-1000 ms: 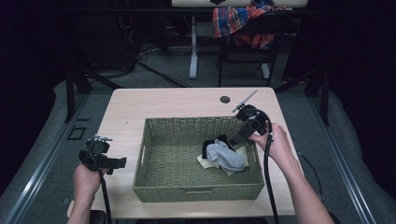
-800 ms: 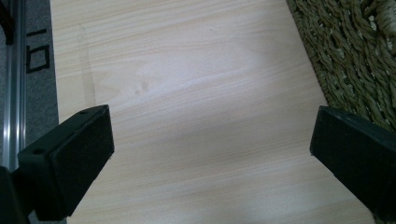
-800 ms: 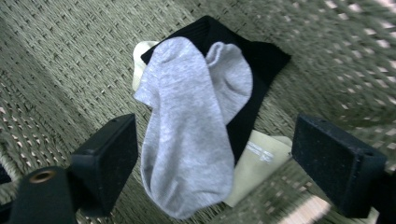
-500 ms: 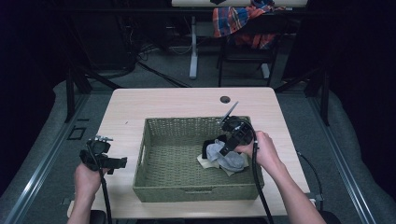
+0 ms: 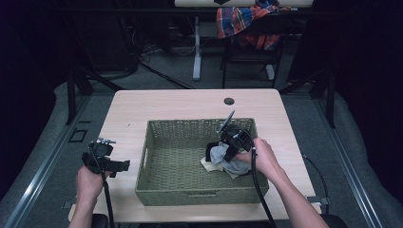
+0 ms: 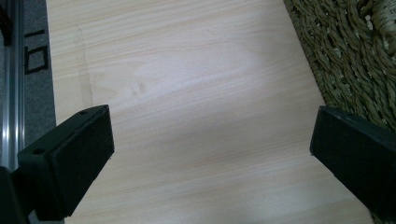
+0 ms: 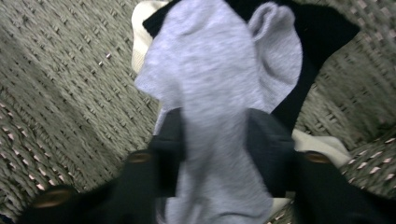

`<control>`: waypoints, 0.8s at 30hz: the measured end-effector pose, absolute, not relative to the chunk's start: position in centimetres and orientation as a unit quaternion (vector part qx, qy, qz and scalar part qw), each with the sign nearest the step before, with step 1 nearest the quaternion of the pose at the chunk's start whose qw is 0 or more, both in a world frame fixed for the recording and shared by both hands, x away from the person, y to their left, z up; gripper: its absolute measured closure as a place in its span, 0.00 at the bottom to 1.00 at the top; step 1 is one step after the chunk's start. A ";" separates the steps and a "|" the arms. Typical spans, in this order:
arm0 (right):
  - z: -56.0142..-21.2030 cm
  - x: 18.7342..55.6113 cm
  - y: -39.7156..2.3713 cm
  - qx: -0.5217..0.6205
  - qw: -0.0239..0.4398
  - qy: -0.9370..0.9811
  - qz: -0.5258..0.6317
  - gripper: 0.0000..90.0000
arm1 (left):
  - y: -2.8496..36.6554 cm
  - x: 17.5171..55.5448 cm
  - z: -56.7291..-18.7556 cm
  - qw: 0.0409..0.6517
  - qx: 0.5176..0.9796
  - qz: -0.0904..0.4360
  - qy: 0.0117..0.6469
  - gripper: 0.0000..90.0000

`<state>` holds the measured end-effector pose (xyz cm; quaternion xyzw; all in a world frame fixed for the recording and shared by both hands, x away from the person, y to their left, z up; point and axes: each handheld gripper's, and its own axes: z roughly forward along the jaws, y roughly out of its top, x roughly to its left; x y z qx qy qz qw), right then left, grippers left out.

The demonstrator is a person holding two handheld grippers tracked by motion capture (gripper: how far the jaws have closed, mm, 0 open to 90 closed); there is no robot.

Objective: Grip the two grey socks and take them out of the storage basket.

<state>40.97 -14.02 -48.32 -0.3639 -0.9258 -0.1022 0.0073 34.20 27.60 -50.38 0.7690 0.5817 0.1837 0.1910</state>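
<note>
A green woven basket sits on the pale wooden table. In its right half lies a small heap: a grey sock over a black sock and a cream cloth. My right gripper reaches down into the heap. In the right gripper view its jaws have just been closing, and the gripper now pinches the grey sock between its pads, with the black sock behind. My left gripper hovers left of the basket, open over bare wood.
A round cable hole is in the table's far side. Behind the table stand a chair draped with plaid cloth and a white table leg. The basket wall lies close to the left gripper's right jaw.
The right hand moved left and down from the basket's right rim into the sock heap. The left hand stayed where it was.
</note>
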 end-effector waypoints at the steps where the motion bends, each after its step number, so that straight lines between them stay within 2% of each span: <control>1: -48.3 41.1 -14.1 -0.359 0.007 -0.928 -0.098 0.74 | 27.6 34.2 -50.4 0.191 0.769 0.183 0.581 0.00; 2: -48.2 41.1 -14.2 -0.355 0.006 -0.930 -0.094 0.79 | 27.6 34.2 -50.4 0.189 0.771 0.183 0.580 0.00; 3: -48.2 41.1 -14.2 -0.355 0.006 -0.930 -0.094 0.79 | 27.6 34.2 -50.4 0.189 0.771 0.183 0.580 0.00; 4: -48.1 41.1 -14.3 -0.356 0.009 -0.929 -0.096 0.86 | 27.6 34.2 -50.4 0.189 0.770 0.184 0.581 0.00; 8: -47.4 41.1 -14.7 -0.357 0.009 -0.928 -0.108 0.92 | 27.6 34.2 -50.4 0.189 0.771 0.183 0.580 0.00; 16: -44.6 40.7 -15.8 -0.358 -0.006 -0.923 -0.141 0.93 | 27.4 34.2 -50.4 0.188 0.771 0.184 0.580 0.00; 24: -43.3 40.5 -16.5 -0.362 -0.014 -0.919 -0.157 0.94 | 27.4 34.2 -50.4 0.187 0.772 0.185 0.579 0.00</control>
